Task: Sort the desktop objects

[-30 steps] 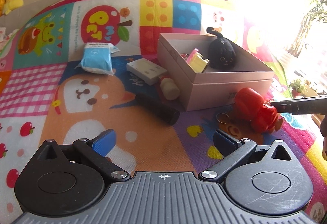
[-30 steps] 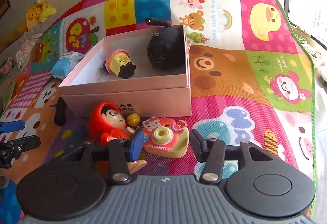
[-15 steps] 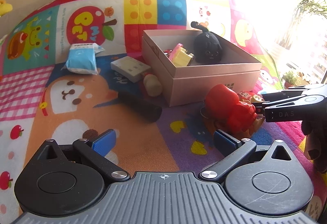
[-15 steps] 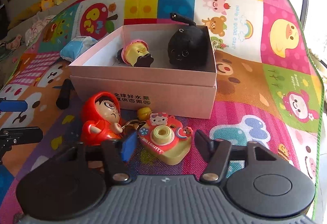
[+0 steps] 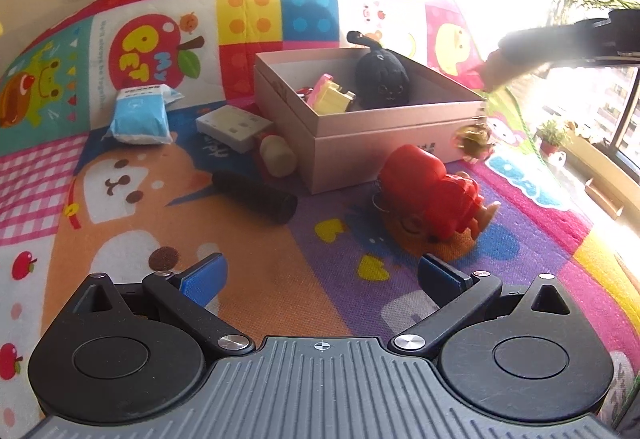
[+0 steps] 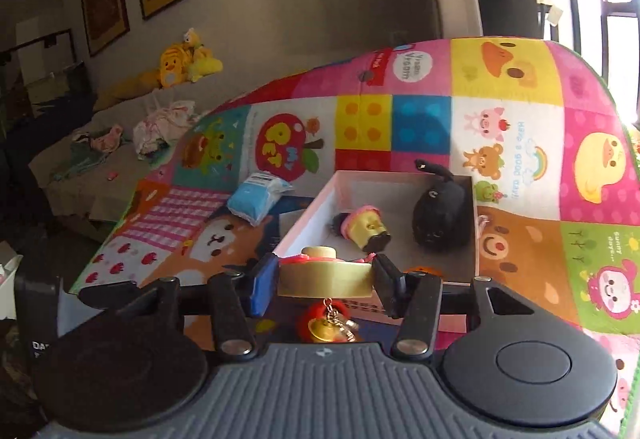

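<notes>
My right gripper point(image 6: 324, 285) grips a cream and pink toy camera point(image 6: 324, 279) by its sides, jaws closing on it, a gold bell charm point(image 6: 326, 331) dangling below. It hangs above the near wall of the open pink box point(image 6: 308, 223). In the left wrist view this gripper point(image 5: 560, 43) is a blur above the box's right corner, the charm point(image 5: 474, 139) swinging beneath it. The box point(image 5: 384, 147) holds a black cat plush point(image 5: 382, 77) and a yellow-pink toy point(image 5: 330, 97). A red hooded figure point(image 5: 432, 191) lies before it. My left gripper point(image 5: 320, 271) hovers open over the mat.
On the colourful play mat point(image 5: 120, 199), left of the box, lie a blue tissue pack point(image 5: 140, 115), a white block point(image 5: 234, 125), a cream-capped tube point(image 5: 278, 157) and a black cylinder point(image 5: 256, 195). A sofa with yellow plush toys point(image 6: 188, 63) stands beyond the mat.
My right gripper took hold of the toy camera beside the red figure and lifted it off the mat to box height. The left gripper stayed about where it was, still open.
</notes>
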`<move>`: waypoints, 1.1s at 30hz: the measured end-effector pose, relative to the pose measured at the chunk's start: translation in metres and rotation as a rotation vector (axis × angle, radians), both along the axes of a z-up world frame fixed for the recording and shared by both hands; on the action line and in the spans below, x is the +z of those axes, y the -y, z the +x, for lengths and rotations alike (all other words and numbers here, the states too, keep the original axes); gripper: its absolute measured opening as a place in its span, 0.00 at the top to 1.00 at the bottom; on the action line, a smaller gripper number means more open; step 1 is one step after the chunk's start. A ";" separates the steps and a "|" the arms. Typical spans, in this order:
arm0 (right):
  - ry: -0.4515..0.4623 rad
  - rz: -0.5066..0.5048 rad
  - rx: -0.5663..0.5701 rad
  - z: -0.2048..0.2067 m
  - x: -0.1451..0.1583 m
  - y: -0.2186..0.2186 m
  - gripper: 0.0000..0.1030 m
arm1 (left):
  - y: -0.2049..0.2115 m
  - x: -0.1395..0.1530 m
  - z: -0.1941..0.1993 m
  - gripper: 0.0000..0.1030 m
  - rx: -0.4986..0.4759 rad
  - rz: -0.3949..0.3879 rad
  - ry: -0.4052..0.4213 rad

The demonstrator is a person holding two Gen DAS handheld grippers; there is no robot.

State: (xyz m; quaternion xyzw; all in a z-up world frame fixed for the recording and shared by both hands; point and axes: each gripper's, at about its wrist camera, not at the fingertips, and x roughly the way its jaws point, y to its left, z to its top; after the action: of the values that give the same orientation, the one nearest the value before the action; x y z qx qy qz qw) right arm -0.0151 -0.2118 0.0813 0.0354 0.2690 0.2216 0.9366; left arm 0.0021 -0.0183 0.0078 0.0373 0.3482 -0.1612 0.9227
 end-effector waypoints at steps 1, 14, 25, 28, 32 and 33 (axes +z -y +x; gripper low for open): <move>-0.005 0.014 0.039 0.000 -0.001 -0.010 0.50 | 0.002 -0.001 -0.002 0.00 -0.022 0.007 -0.003; -0.145 0.004 -0.026 0.019 -0.049 -0.002 0.43 | 0.011 -0.005 -0.013 0.00 -0.099 0.026 -0.007; -0.303 0.110 -0.051 0.047 -0.091 0.008 0.43 | 0.019 -0.024 -0.013 0.00 -0.102 0.080 0.000; -0.271 0.068 -0.084 0.042 -0.097 0.004 0.45 | 0.013 -0.023 -0.012 0.00 -0.102 0.035 0.000; -0.212 0.055 -0.154 0.023 -0.101 0.008 0.32 | 0.005 -0.022 -0.013 0.00 -0.072 -0.005 0.010; -0.204 0.057 -0.177 0.015 -0.102 0.011 0.30 | 0.002 -0.021 -0.014 0.00 -0.064 -0.024 0.015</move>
State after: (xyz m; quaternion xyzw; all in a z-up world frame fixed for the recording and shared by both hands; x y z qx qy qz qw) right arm 0.0002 -0.2227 -0.0208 0.1082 0.3521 0.1408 0.9190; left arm -0.0115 -0.0204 -0.0133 0.0388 0.3379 -0.1945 0.9201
